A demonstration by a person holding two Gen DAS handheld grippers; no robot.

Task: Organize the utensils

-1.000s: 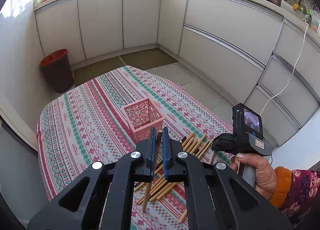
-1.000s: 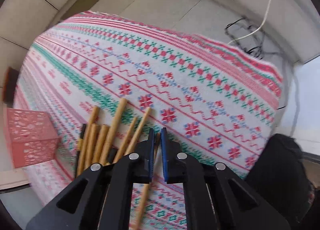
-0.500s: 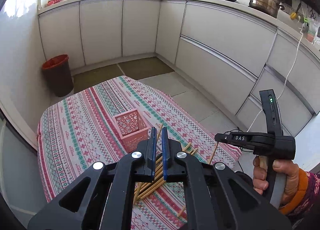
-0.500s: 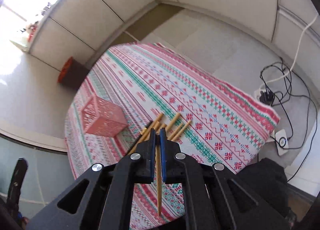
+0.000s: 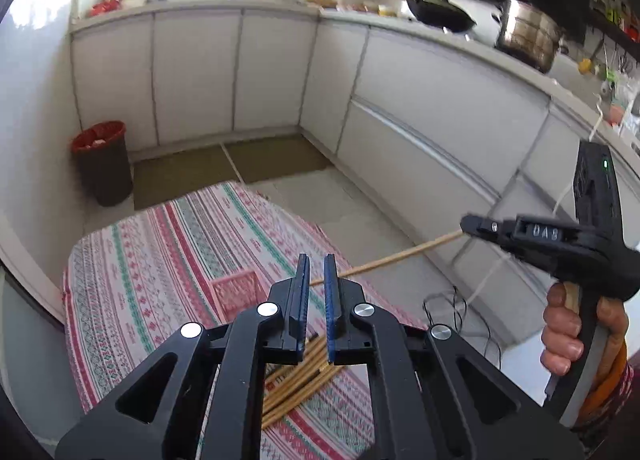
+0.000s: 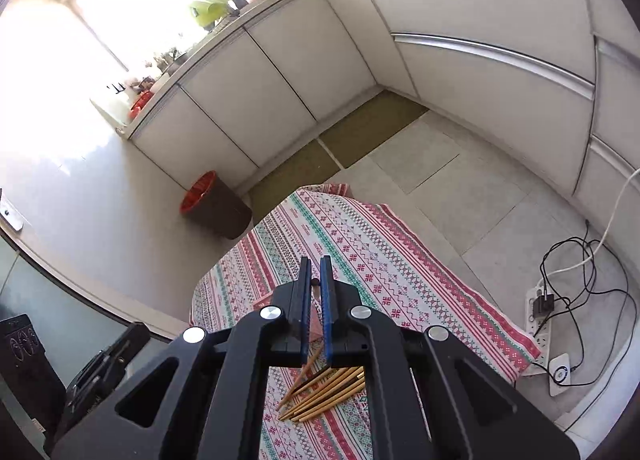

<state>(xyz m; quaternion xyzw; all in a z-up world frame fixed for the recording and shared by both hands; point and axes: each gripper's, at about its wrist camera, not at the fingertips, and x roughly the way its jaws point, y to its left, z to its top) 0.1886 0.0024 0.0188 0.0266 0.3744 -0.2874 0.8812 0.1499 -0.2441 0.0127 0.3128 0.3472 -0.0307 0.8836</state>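
A striped cloth (image 5: 168, 244) covers the low table. Nearest, loose chopsticks (image 6: 328, 390) lie piled; beyond them, the pink basket (image 5: 236, 292). The right gripper (image 6: 315, 300) pinches one chopstick (image 5: 400, 258) aloft — next, tip it into the basket. The left gripper (image 5: 314, 304) hangs slightly parted, gripping nothing.

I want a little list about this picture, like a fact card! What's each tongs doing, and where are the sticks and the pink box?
right tongs: shut on one chopstick, held up above the table
left tongs: slightly apart, nothing visible between them
loose chopsticks: a pile lying on the tablecloth
pink basket: on the tablecloth, beyond the pile
basket contents: cannot tell
red-rimmed bin: on the floor by the cabinets
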